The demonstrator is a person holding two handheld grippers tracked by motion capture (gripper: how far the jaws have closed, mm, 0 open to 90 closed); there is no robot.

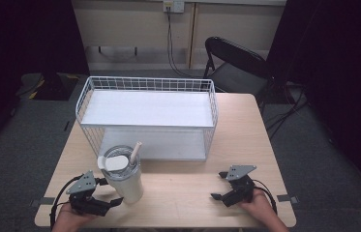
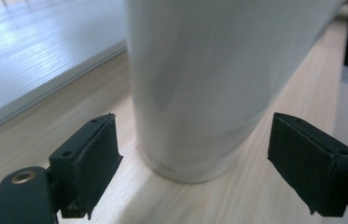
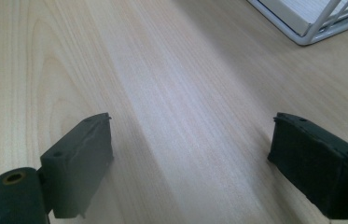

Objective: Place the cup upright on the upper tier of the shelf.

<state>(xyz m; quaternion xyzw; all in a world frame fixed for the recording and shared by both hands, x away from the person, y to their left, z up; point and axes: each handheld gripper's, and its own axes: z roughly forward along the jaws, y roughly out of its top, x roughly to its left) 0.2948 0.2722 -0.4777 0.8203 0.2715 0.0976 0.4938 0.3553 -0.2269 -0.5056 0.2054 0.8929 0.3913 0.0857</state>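
1. Tumbler point(image 1: 124, 178), white w/ lid + straw, stands upright on table point(image 1: 188, 188) near front edge, just in front of wire shelf rack point(image 1: 147, 118).
2. Left gripper point(image 1: 109, 193): jaws spread wide either side of tumbler base, pads not touching it; approach looks done, grasp not yet made.
3. Right gripper point(image 1: 220, 185): jaws apart, nothing between them, well apart from tumbler, resting over bare table.
4. Left to do, prob.: close on tumbler, lift, place, likely on rack.

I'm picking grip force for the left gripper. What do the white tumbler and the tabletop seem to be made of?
The tumbler: probably coated metal or hard plastic, with a smooth white satin wall and soft sheen. The table: wood or wood-look laminate, pale and matte with visible grain.
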